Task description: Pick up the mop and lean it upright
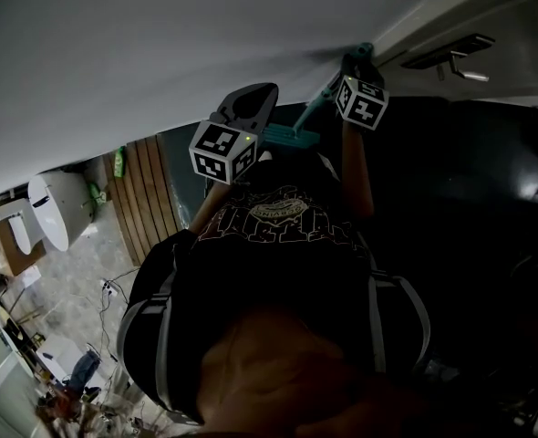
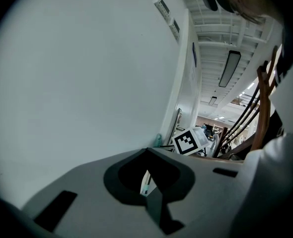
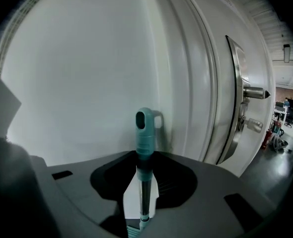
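The right gripper (image 3: 141, 202), fingers released, straddles the mop (image 3: 144, 133), whose teal top seems to lean on the wall (image 3: 77, 83) and could slide sideways and fall if nothing steadies it; whether the left gripper (image 2: 147, 182) has its fingers clenched I cannot tell.

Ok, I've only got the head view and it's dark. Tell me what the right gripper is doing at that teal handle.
Observer: In the right gripper view, the mop handle stands between the jaws of the right gripper. They are apart and not pressing on it.
Operator: Describe the handle's top.
Observer: It ends in a teal cap with a hanging hole. The cap looks to lean on the white wall.
Operator: Check the door beside it.
Observer: On the door, a smaller metal knob sits under the lever handle. The mop stands left of the door's frame.
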{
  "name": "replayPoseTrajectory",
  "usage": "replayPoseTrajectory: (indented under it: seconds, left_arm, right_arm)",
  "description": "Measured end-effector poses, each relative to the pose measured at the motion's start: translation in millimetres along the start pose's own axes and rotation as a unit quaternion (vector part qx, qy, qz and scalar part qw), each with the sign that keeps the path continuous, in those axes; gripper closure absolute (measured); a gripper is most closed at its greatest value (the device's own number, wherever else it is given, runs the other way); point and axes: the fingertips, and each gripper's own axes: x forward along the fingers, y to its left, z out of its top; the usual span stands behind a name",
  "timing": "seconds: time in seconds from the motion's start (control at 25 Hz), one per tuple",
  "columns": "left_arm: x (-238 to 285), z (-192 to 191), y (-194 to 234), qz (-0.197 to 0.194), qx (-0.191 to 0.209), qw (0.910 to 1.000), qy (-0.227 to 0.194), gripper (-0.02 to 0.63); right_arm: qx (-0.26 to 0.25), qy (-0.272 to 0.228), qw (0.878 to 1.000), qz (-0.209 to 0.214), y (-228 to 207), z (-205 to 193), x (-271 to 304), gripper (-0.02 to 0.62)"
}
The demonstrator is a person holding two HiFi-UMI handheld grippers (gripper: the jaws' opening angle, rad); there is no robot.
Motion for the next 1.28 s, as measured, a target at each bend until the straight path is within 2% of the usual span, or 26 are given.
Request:
replayPoseTrajectory:
  seconds: [0.48,1.28]
  left_arm:
    - [3.0,-0.7,-11.3,-0.013,0.001,0.9999,0.002,0.558]
    - [4.9,-7.9,-34.6,-0.028,0.008,0.9995,0.01,0.558]
  right_arm:
    - [-0.008,-0.001,1.0,0.022,4.6,-2.5,-11.0,0.482]
    - [-0.043,-0.004,0.996,0.078,38.8,-19.1,-60.4,0.482]
